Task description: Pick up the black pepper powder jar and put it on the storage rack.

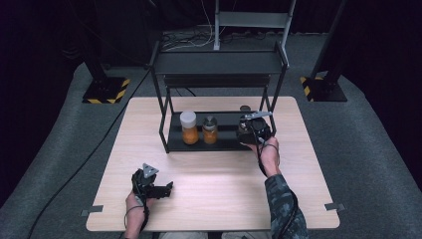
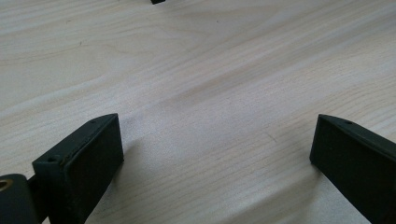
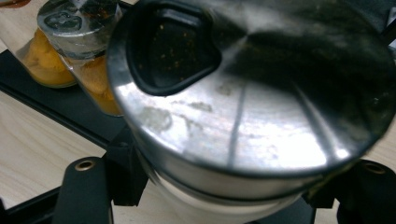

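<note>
A black two-tier rack (image 1: 219,62) stands at the back of the wooden table (image 1: 219,184). On its lower shelf (image 1: 224,144) stand a white-capped jar (image 1: 189,127) and a metal-capped jar (image 1: 210,130), both with orange contents. My right gripper (image 1: 247,118) is at the shelf's right end, shut on a jar with a shiny metal lid (image 3: 252,107) and a black flap (image 3: 170,46); the gripper's jaws clamp it just below the lid. The metal-capped jar (image 3: 74,28) stands just beside it. My left gripper (image 1: 166,188) rests open on the table at the front left, its fingers (image 2: 84,158) wide apart over bare wood.
The rack's upper shelf (image 1: 219,63) overhangs the jars. Black frame posts (image 1: 163,124) stand at the shelf's corners. A cable (image 1: 89,154) runs across the grey floor on the left. Stands with yellow-striped bases (image 1: 105,89) flank the table's far side.
</note>
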The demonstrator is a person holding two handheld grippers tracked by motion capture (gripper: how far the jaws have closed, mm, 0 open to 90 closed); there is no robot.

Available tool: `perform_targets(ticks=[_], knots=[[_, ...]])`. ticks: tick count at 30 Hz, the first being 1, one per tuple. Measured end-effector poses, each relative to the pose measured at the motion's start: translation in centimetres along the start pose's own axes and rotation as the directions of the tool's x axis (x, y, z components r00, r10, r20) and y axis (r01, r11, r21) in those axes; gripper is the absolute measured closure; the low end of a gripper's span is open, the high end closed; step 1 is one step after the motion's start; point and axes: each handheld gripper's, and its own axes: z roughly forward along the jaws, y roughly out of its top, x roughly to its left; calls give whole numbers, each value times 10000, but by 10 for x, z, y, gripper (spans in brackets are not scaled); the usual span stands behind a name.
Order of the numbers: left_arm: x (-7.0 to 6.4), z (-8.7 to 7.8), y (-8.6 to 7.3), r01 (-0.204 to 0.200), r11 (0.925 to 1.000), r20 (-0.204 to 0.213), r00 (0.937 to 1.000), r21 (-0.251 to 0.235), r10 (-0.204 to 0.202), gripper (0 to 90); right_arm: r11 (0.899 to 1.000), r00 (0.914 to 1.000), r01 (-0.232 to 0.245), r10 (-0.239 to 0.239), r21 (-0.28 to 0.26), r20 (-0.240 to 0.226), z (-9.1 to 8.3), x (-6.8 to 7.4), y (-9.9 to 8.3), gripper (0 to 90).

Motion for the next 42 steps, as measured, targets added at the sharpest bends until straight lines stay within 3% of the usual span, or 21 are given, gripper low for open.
perform_targets(ticks=[42], knots=[[0,0,0,-4,10000,2,10000,3,4,24,9999,9999,47,-46,126,-138,15,4,11,309]])
